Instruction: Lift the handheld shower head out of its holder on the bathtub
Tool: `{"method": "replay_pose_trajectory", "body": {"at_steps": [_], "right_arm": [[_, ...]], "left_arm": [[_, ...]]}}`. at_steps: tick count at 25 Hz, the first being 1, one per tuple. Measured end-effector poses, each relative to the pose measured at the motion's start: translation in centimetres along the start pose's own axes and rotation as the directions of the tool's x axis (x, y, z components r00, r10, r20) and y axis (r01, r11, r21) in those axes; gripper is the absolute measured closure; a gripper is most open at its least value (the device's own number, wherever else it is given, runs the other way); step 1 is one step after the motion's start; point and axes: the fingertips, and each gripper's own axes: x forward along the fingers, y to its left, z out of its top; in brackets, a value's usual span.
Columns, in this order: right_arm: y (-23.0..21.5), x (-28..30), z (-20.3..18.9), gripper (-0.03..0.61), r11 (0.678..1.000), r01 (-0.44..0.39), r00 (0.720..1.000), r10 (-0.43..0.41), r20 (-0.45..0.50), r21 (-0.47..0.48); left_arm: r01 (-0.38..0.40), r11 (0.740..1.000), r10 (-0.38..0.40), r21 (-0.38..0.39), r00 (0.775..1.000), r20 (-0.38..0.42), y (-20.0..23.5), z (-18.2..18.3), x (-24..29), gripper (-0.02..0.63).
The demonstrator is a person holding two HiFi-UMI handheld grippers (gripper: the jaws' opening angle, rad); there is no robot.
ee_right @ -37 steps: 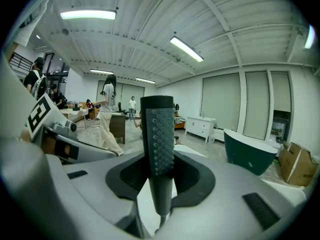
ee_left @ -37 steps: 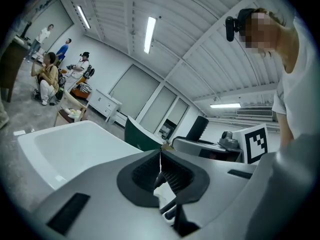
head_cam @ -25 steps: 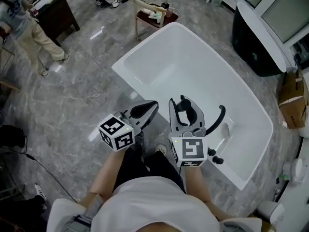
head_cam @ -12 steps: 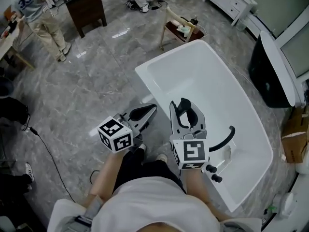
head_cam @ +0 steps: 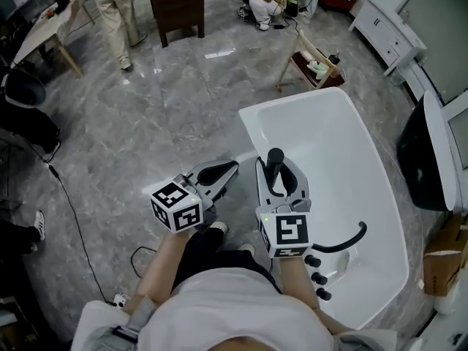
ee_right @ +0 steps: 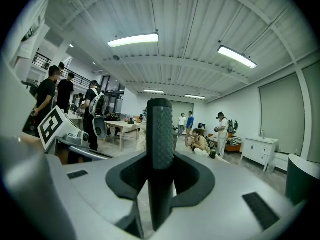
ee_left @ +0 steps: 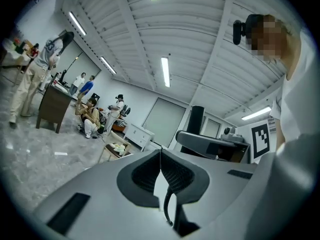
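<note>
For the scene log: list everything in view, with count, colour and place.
bathtub: one, white, right of centre
second bathtub: one, black, right edge
faucet spout: one, black, white bathtub's near rim
knobs: three, black, beside the spout
cabinet: one, dark brown, top centre
sideboard: one, white, top right
wooden stand: one, light wood, beyond the white bathtub
cardboard box: one, brown, lower right edge
people: two, far floor, one standing, one crouching
handheld shower head: one, black, between the right gripper's fingers
left gripper: one, grey, fingers shut, empty
right gripper: one, grey, fingers shut on the handheld shower head
</note>
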Motion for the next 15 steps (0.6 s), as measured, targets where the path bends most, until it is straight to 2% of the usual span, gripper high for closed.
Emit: {"method": "replay_pose_trajectory", "body": {"at_steps": [15], "right_arm": [[8.4,7.1,3.7,0.454,0.983,-0.181,0.981,0.181,0.072,-0.011]], "left_arm": [[-0.139,0.99,0.138,0.013,0.988,0.07,5.6,3.2,-6.7,0.601]]}}
